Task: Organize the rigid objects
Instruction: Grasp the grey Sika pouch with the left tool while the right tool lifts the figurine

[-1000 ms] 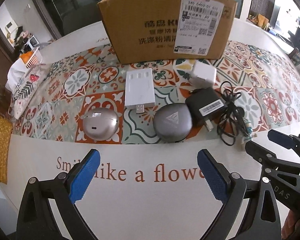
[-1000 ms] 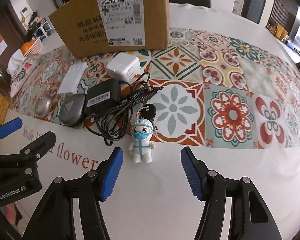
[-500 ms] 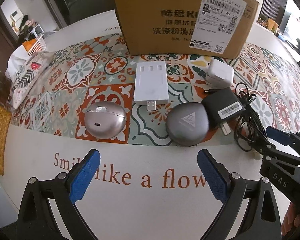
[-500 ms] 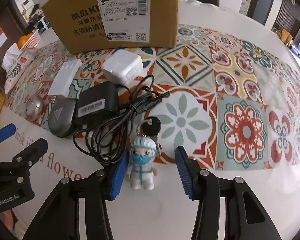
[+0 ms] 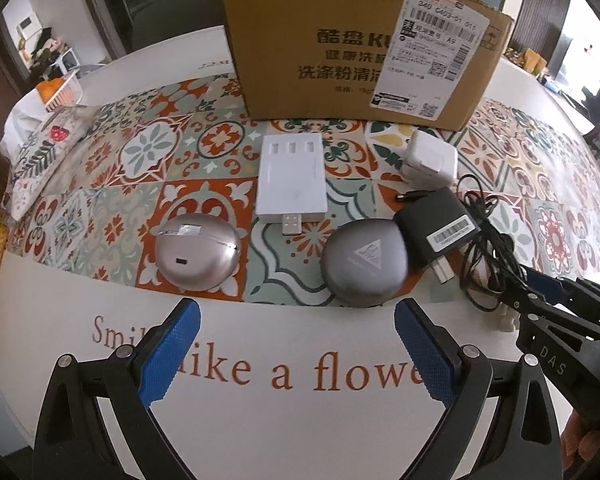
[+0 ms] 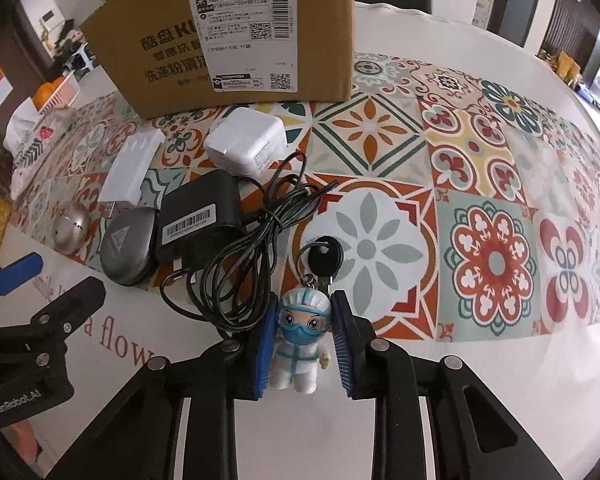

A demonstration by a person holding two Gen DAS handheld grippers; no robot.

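A small toy figure in white suit and blue mask (image 6: 300,344) lies on the white table edge, chained to a black key (image 6: 324,258). My right gripper (image 6: 304,338) is closing on it, and both blue pads press the figure's sides. My left gripper (image 5: 296,344) hovers open and empty above the printed words, just short of a silver oval case (image 5: 198,254) and a grey round case (image 5: 364,266). A white USB block (image 5: 292,176), a white charger cube (image 5: 432,158) and a black adapter (image 5: 440,224) with tangled cable (image 6: 252,256) lie behind them.
A cardboard box (image 5: 340,48) with a shipping label stands at the back of the patterned cloth (image 6: 496,256). A floral pouch (image 5: 32,164) lies at the far left. The right gripper's tips (image 5: 516,288) show beside the cable in the left wrist view.
My right gripper came forward and down over the toy figure and its jaws closed from wide apart onto it. The left gripper stayed open, its view drifting slightly left.
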